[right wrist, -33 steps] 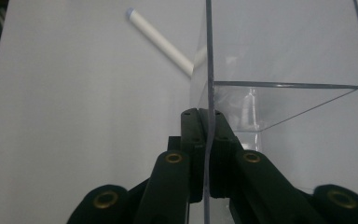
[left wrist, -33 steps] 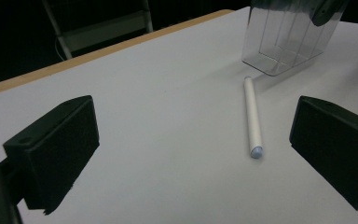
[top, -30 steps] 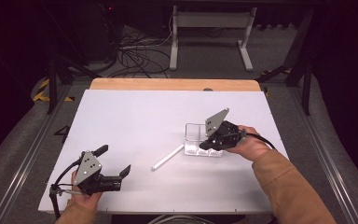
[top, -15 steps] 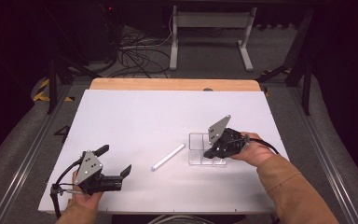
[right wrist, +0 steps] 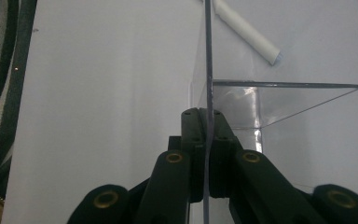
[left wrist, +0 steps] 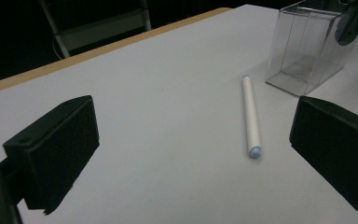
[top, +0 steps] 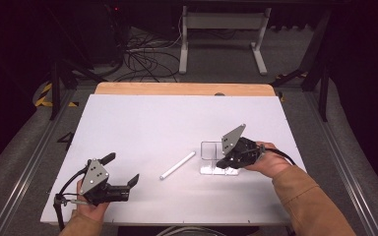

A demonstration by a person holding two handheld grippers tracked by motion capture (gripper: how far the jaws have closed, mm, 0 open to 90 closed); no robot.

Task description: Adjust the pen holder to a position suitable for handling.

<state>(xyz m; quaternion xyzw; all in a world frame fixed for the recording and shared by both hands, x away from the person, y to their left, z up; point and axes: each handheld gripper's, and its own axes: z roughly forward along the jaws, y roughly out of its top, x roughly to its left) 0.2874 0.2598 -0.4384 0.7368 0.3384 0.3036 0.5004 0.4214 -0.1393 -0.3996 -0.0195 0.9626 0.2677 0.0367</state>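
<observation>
I'm clamping my right gripper (top: 225,161) on a wall of the clear plastic box (top: 211,151), now standing just right of the white marker (top: 177,165). My left gripper (top: 123,181) is waiting wide open, unmoved.

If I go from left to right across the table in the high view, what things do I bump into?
Left gripper → white stick → clear box → right gripper, pinching the box's wall.
</observation>
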